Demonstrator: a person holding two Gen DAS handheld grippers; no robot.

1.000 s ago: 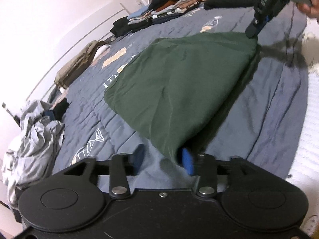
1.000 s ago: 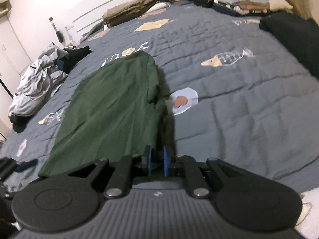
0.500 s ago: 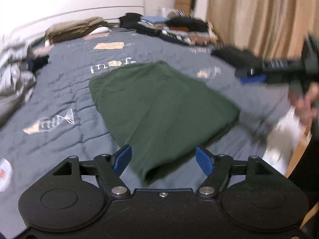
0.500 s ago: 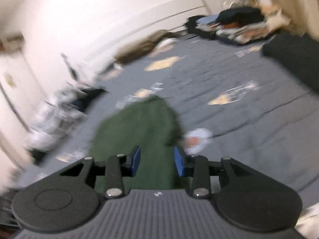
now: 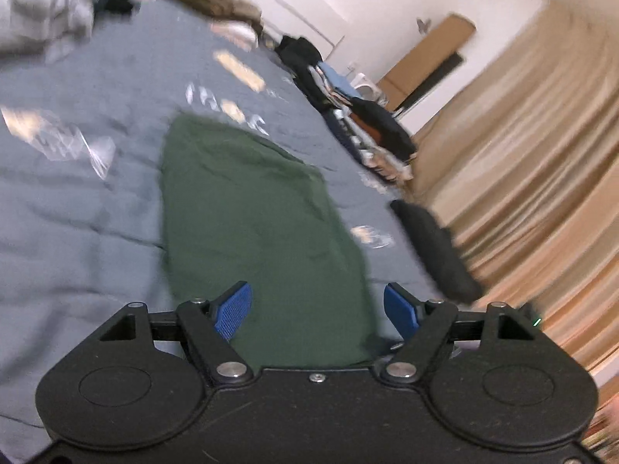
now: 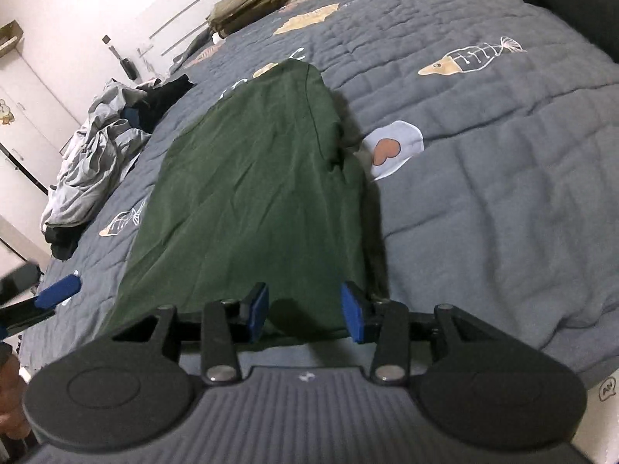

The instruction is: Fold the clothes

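A dark green garment (image 6: 263, 193) lies folded in a long flat strip on the grey-blue quilt (image 6: 483, 193). My right gripper (image 6: 305, 313) hovers over its near end; the jaws are opening and the cloth lies under them, not pinched. In the left wrist view the same garment (image 5: 247, 224) stretches away from my left gripper (image 5: 317, 311), whose jaws are also opening wide over the near edge with nothing pressed between the blue pads (image 5: 232, 311). A blue fingertip of the left gripper (image 6: 58, 290) shows at the left edge of the right wrist view.
A heap of grey and black clothes (image 6: 96, 162) lies left of the garment. Stacked folded clothes (image 5: 359, 123) and a black cushion (image 5: 437, 251) sit along the bed's curtain side. A khaki garment (image 6: 263, 0) lies by the headboard. A tan curtain (image 5: 522, 193) hangs beyond.
The right gripper has let go of the garment's edge and opened. The left gripper has widened, rolled and swung aside. The green garment now rests flat on the quilt.
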